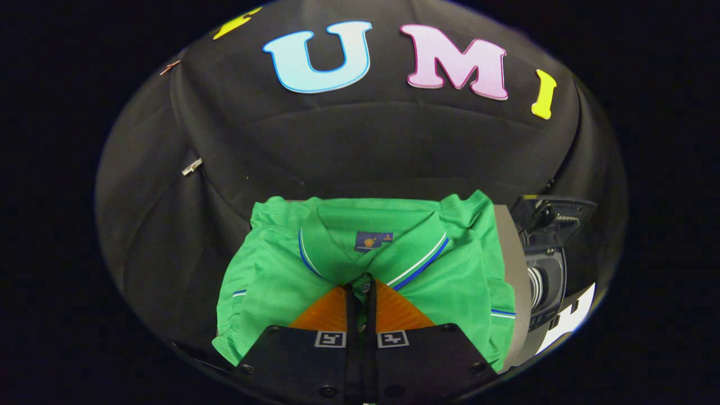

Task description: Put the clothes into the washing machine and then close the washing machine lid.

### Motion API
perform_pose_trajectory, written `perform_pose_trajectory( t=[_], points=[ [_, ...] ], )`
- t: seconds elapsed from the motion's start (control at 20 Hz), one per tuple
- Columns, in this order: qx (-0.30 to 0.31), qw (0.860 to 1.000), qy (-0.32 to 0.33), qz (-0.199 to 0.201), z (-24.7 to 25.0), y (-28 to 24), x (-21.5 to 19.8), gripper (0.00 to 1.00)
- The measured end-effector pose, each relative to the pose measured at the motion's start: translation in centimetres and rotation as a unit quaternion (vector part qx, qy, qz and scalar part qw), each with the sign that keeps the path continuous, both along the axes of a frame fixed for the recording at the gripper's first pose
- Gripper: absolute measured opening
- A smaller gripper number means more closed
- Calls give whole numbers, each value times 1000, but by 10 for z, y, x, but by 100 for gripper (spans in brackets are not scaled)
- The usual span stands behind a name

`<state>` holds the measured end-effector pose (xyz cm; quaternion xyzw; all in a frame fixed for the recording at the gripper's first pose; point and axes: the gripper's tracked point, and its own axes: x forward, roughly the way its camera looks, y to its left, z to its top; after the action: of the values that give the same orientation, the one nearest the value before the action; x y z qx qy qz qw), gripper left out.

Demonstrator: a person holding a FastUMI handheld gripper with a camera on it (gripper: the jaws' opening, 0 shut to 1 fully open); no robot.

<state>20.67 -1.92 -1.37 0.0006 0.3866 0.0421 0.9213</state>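
Even bright light on green shirt (pixel 360 264); dark surround; sharp centre, strong fisheye bending toward rim; no glare.

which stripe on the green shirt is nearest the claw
The collar stripe of the green polo shirt: it ends beside the claw, shut on the shirt; sleeve stripes lie outward.

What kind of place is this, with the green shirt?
Probably a small laundry corner set up in a booth. A folded green polo shirt lies ahead, the gripper pinching its button placket, a washing machine stands beside it, and black cloth hangs behind.
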Motion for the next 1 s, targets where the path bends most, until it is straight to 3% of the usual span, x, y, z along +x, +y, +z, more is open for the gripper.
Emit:
perform_pose_trajectory(
  t=[0.1, 0.3, 0.7, 1.0],
  points=[
    [-1, 1000, -19, 13, 8, 0, -3, 6],
    [16, 997, -76, -2, 42, 9, -13, 6],
    [-39, 981, -179, -69, 92, -23, -15, 5],
    [-81, 967, -223, -95, 126, -67, -20, 5]
  ],
)
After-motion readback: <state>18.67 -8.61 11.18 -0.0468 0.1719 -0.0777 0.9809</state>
